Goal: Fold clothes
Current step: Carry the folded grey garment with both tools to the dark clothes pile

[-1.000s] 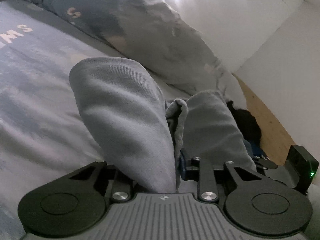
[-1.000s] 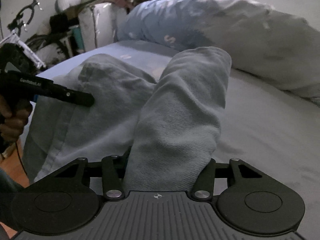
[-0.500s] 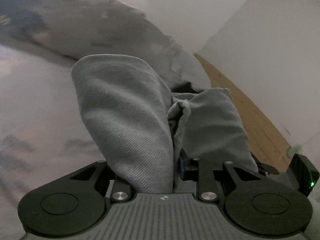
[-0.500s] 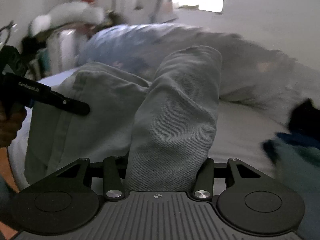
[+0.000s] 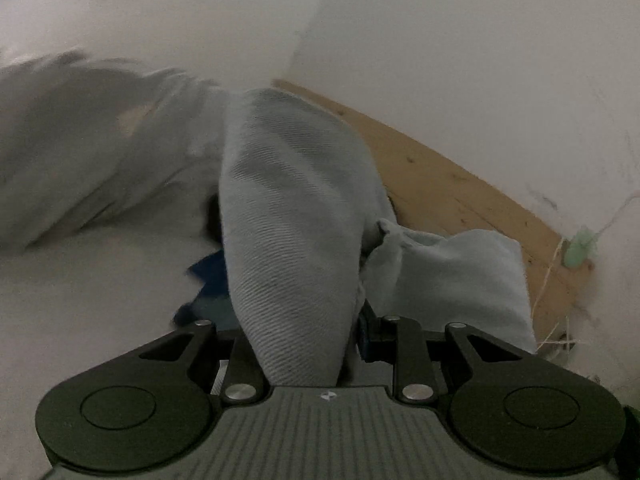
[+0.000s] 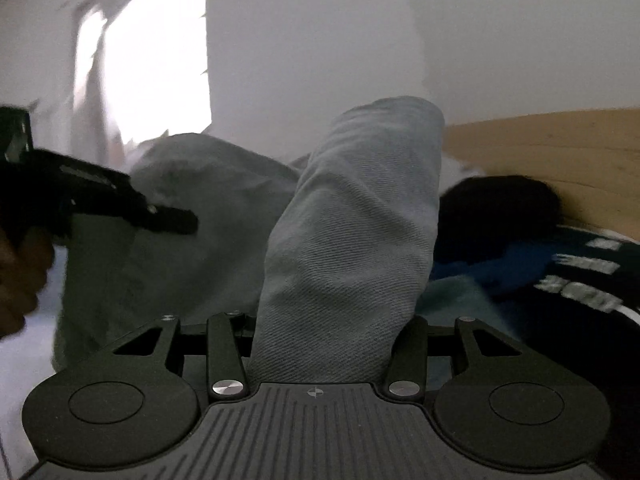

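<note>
A light grey-blue denim garment (image 5: 296,220) bulges up over my left gripper (image 5: 304,344), which is shut on a fold of it; the fingertips are buried in the cloth. A second flap of the garment (image 5: 460,272) hangs to the right. In the right wrist view the same garment (image 6: 352,240) rises between the jaws of my right gripper (image 6: 328,332), also shut on it. The rest of the cloth stretches left to my left gripper (image 6: 176,220), held by a hand (image 6: 20,272).
A pale wooden board (image 5: 460,184) runs along the white wall. A grey pillow or duvet (image 5: 100,140) lies to the left. Dark blue and black clothes (image 6: 560,264) are piled on the bed right of the garment. A bright window (image 6: 160,68) is at the back.
Both grippers have swung to the right with the garment held between them. The printed pillow has left view; the wall, wooden board and dark clothes pile have come in.
</note>
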Tool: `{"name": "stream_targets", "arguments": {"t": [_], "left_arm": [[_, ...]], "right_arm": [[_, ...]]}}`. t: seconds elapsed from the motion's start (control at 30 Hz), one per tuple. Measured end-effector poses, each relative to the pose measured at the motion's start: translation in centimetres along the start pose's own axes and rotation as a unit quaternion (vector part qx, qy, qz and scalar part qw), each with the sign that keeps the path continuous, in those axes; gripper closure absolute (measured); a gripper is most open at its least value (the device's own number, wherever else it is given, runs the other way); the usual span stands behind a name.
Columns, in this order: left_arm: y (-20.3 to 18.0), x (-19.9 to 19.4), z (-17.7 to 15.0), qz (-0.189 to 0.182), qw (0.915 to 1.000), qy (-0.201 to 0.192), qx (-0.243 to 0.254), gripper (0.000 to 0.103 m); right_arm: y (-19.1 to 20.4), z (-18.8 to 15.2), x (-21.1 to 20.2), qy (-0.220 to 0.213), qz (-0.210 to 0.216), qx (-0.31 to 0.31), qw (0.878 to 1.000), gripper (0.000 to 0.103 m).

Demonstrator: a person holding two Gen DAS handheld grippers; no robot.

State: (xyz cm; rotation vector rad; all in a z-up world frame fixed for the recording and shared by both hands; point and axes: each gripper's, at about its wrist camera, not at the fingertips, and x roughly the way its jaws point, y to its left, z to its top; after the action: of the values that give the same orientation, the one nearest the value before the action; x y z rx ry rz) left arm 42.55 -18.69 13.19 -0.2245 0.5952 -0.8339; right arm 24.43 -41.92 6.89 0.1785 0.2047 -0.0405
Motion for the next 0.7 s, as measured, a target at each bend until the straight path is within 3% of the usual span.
{"name": "stream_targets", "arguments": {"t": [0.17,0.33,0.53,0.7], "left_arm": [[-1.5,7.3,2.3,-0.016,0.9994,0.029,0.005,0.075],[-3.6,11.2,0.5,-0.009,0.9970,0.062,0.044,0.075],[-3.5,18.5,0.1,0.007,0.9920,0.114,0.055,0.075],[-3.9,21.2,-0.6,0.008,0.9889,0.127,0.076,0.075]], "right_arm": [[-4.7,-1.0,1.8,-0.038,-0.061,0.084,0.994,0.055],[-8.7,-3.9,3.6,-0.055,-0.091,0.142,0.984,0.056],[-12.5,-8.1,8.3,-0.006,-0.097,0.188,0.977,0.056],[-15.5,-9.5,10.3,0.013,-0.096,0.239,0.966,0.056]]}}
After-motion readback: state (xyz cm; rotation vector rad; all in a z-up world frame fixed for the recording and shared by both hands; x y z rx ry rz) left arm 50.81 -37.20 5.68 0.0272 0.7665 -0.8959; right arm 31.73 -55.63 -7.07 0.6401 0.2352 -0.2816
